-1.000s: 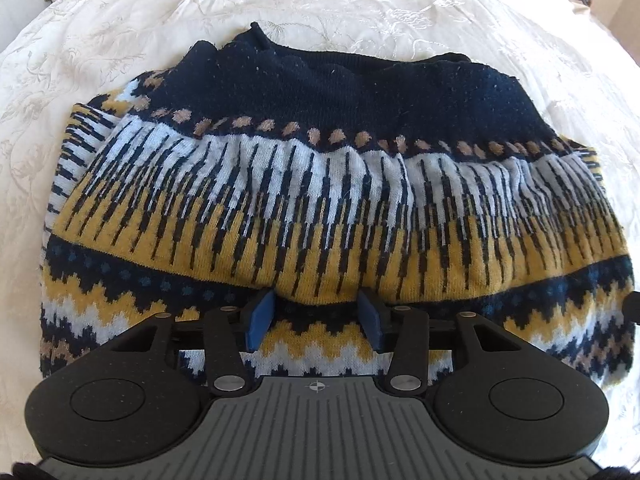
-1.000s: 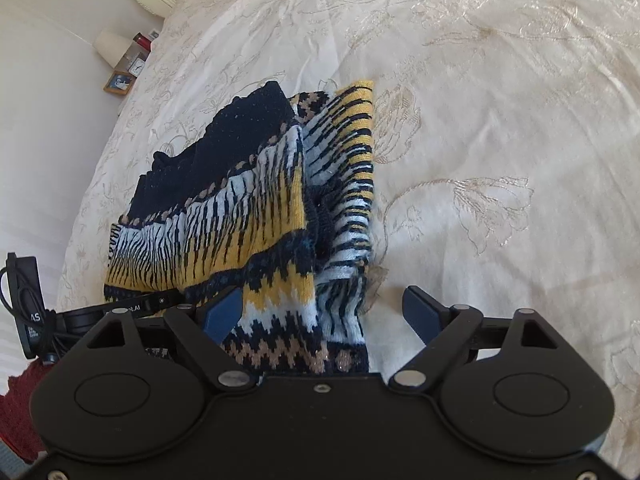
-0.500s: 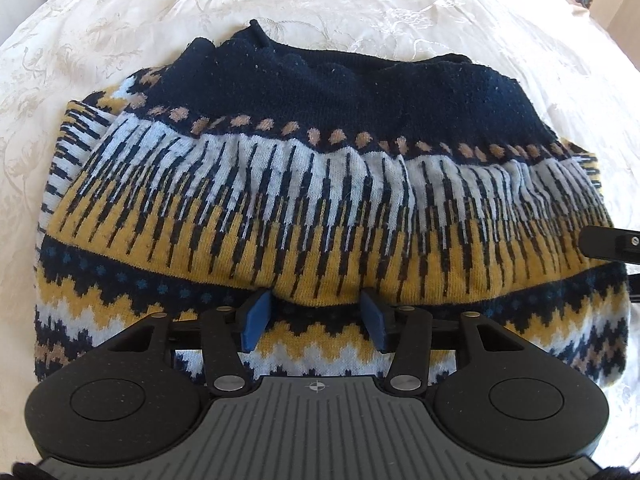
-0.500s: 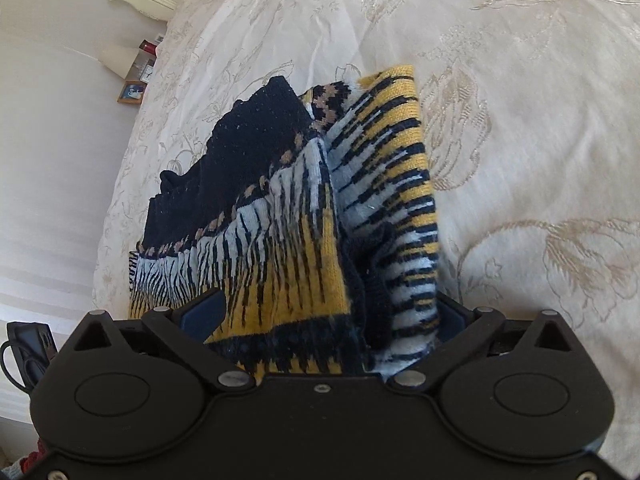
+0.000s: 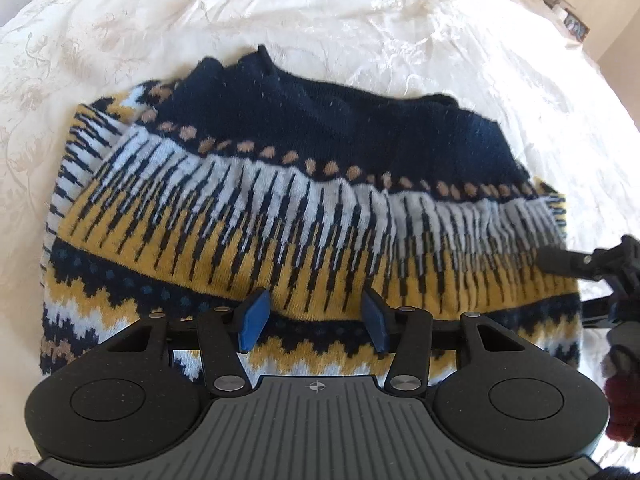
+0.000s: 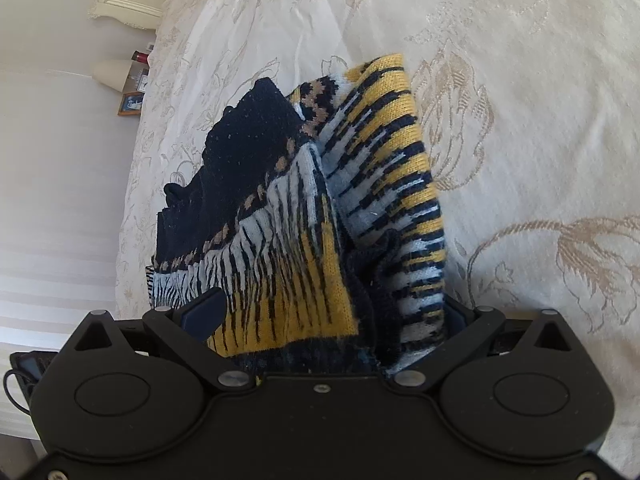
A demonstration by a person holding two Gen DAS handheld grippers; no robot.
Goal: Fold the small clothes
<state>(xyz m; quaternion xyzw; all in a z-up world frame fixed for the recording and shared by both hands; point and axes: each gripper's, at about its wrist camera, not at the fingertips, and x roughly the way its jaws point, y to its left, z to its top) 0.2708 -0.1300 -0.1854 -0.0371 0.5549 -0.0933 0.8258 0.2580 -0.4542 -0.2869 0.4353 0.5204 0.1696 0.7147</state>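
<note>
A patterned knit sweater [image 5: 304, 216] lies partly folded on a cream embroidered bedspread [image 5: 360, 20], long axis left to right; the right gripper [image 6: 320, 312] straddles its right edge, jaws spread, while the left gripper [image 5: 312, 320] hovers released at its near hem.

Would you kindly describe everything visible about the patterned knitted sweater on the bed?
The navy, mustard and white patterned knitted sweater lies folded on the cream embroidered bedspread. It has a plain navy top band, tan dots, striped white and mustard bands, and zigzags near the hem. The left tongs sit open over its near edge. The right tongs straddle its bunched side edge; whether they grip is unclear.
</note>
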